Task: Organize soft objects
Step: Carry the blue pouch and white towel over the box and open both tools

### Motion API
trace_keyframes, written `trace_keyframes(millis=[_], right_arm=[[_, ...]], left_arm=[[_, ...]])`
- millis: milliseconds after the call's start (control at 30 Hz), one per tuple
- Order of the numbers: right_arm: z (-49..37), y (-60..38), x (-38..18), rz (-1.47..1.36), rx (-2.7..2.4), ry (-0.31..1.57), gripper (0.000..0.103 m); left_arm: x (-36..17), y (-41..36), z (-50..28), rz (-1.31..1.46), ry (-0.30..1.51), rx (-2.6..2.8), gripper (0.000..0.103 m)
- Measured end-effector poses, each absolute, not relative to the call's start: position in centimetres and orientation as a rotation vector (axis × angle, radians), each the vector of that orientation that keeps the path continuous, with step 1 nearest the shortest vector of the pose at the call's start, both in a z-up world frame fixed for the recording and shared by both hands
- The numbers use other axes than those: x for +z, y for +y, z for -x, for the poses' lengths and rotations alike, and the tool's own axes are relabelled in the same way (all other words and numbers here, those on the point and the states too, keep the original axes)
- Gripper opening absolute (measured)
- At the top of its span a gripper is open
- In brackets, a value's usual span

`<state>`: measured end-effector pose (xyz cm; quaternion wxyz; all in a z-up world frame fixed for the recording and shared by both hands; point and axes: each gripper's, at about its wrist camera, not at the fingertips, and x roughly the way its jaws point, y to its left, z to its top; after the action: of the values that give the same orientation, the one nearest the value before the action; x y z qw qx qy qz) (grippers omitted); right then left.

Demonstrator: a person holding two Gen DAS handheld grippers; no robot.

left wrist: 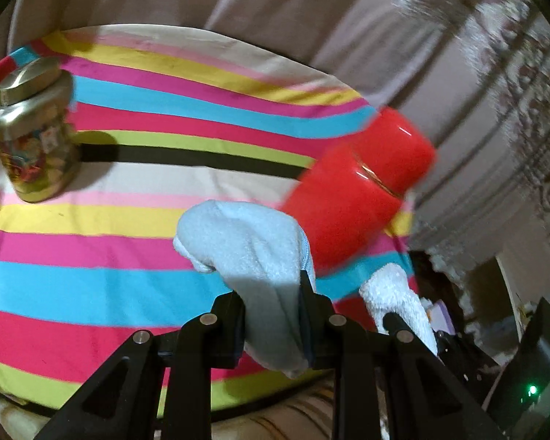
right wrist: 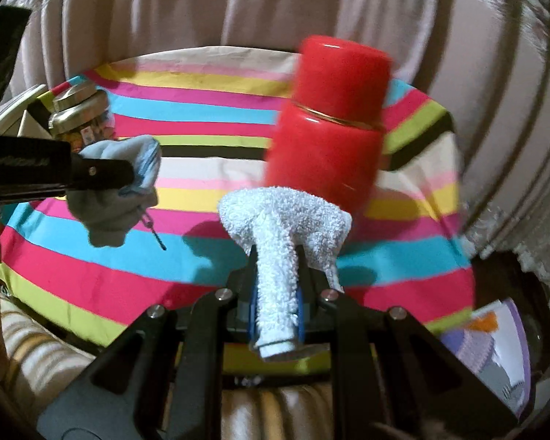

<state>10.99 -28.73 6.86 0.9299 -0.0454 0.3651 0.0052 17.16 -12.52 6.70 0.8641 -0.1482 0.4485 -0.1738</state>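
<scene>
Left tool (left wrist: 271,289) clenched on pale blue pouch (left wrist: 253,242), right tool (right wrist: 277,275) clenched on white towel (right wrist: 286,220); both lifted over striped desk (left wrist: 91,271). Towel long axis runs along fingers; red flask (right wrist: 330,132) directly ahead, near.

A pale blue fleecy cloth (left wrist: 260,256), bunched and pinched at its middle, hangs lifted above the striped cover (left wrist: 91,278). A white terry cloth (right wrist: 286,242), likewise bunched, droops above that cover's near edge.
</scene>
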Motion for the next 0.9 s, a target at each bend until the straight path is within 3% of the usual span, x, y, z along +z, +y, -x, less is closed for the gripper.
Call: trace_keyframes(millis=[767, 900], right_arm=[[4.3, -50.1, 9.8, -0.048, -0.402, 0.761, 0.019], [5.3, -51.6, 9.6, -0.069, -0.429, 0.762, 0.021]], left_arm=[[7.4, -35.4, -5.8, 0.117, 1.044, -0.764, 0.028], [6.7, -37.3, -5.0, 0.086, 1.061, -0.782, 0.048]])
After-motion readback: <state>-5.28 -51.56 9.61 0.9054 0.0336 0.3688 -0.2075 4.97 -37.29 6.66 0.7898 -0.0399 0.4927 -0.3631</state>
